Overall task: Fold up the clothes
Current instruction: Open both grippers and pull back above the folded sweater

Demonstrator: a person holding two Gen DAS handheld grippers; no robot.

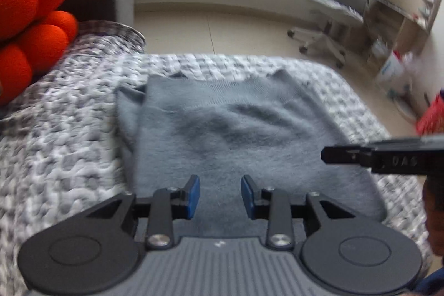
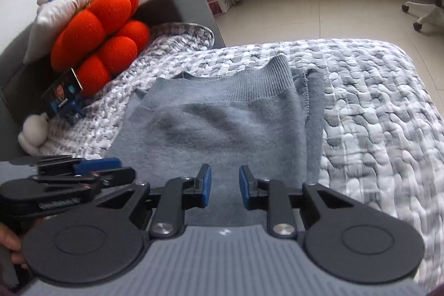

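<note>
1. While both tools hover low over the bed (image 2: 374,107), the left gripper (image 1: 220,197) points across the grey sweater (image 1: 236,129), jaws spread, holding nothing.
2. Right gripper (image 2: 225,186) sits just beside it, level, jaws likewise spread and empty.
3. Sweater lies folded mid-quilt, ribbed hem toward the far edge; its near edge lies under both pairs of blue pads (image 2: 206,186).
4. Orange cushion (image 2: 102,32) at the bed's left edge.

One grey sweater (image 2: 222,124), two tools, one orange cushion (image 2: 102,38), one office chair (image 1: 330,15).
</note>
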